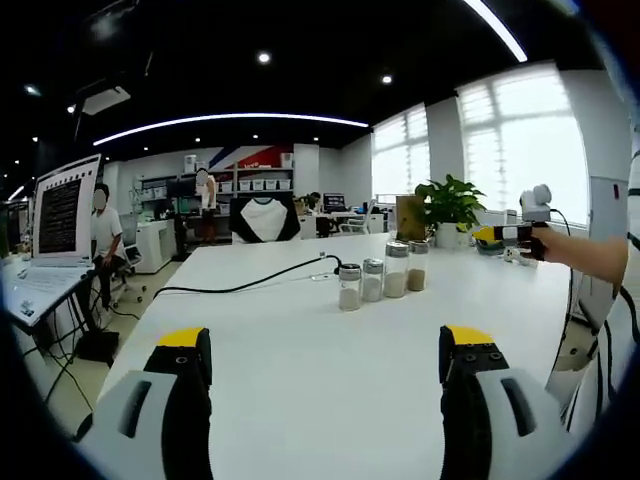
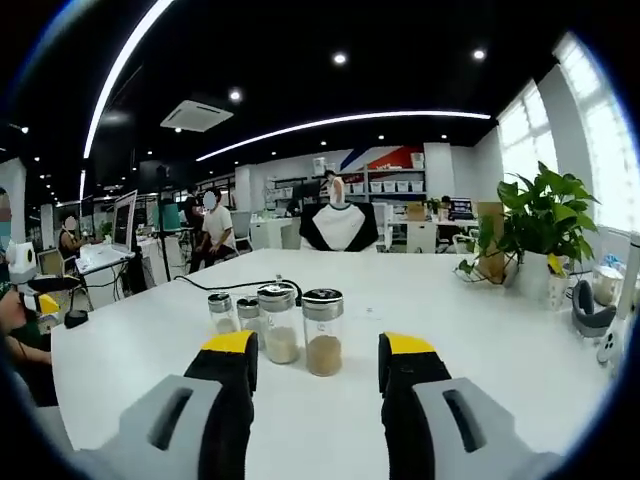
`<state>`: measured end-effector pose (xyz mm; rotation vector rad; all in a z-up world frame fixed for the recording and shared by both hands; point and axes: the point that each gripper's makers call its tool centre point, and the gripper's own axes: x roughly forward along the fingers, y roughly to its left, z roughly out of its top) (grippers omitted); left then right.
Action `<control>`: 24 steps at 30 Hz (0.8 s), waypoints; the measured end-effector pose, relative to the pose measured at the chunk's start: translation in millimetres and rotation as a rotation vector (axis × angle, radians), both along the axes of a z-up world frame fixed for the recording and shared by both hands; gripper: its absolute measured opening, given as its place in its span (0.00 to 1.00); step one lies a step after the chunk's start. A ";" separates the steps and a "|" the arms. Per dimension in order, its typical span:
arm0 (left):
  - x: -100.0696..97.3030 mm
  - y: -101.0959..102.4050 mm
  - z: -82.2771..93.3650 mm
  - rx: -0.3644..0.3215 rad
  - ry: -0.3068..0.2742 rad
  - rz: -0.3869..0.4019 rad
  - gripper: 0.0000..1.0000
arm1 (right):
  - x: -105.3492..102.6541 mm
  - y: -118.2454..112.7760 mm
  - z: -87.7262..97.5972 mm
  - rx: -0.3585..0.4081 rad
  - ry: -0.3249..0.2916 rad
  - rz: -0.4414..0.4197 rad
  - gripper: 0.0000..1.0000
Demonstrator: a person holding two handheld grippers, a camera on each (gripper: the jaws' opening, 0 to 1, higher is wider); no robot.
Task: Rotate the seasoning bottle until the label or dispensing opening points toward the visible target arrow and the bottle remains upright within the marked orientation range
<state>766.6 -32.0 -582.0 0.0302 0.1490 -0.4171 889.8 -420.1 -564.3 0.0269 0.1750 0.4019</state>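
Note:
Several glass seasoning bottles with metal lids stand upright in a row on the white table [image 1: 290, 390]. In the left gripper view the row runs from a white-filled bottle [image 1: 349, 288] to a brown-filled one [image 1: 417, 267], far ahead of my left gripper [image 1: 325, 348], which is open with nothing between its jaws. My right gripper [image 1: 510, 235] reaches in from the right, held by an arm. In the right gripper view the brown-filled bottle [image 2: 323, 333] stands nearest, just beyond the open right gripper [image 2: 318, 352], with a pale-filled bottle [image 2: 279, 325] beside it. The left gripper [image 2: 45, 300] shows at the far left.
A black cable [image 1: 240, 285] snakes across the table behind the bottles. A potted plant [image 2: 540, 225] and small devices [image 2: 590, 310] stand near the window side. A laptop [image 1: 60, 225] sits on a stand left of the table. People sit at desks in the background.

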 end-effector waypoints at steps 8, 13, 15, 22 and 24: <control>-8.7 7.2 -13.6 -0.005 0.041 0.030 1.00 | 18.8 15.1 4.1 -0.011 -0.010 0.031 0.45; -6.8 -0.3 -9.8 0.003 0.032 0.012 1.00 | 32.2 19.5 7.9 -0.027 -0.030 0.041 0.44; -3.7 -2.4 -7.4 0.019 0.031 0.002 1.00 | 35.7 20.1 9.4 -0.035 -0.039 0.046 0.44; 3.7 -5.6 3.9 0.039 0.009 -0.017 1.00 | 51.6 22.1 8.9 -0.060 -0.055 0.060 0.44; 3.3 -5.9 3.9 0.038 0.007 -0.017 1.00 | 55.6 24.7 6.7 -0.063 -0.056 0.063 0.44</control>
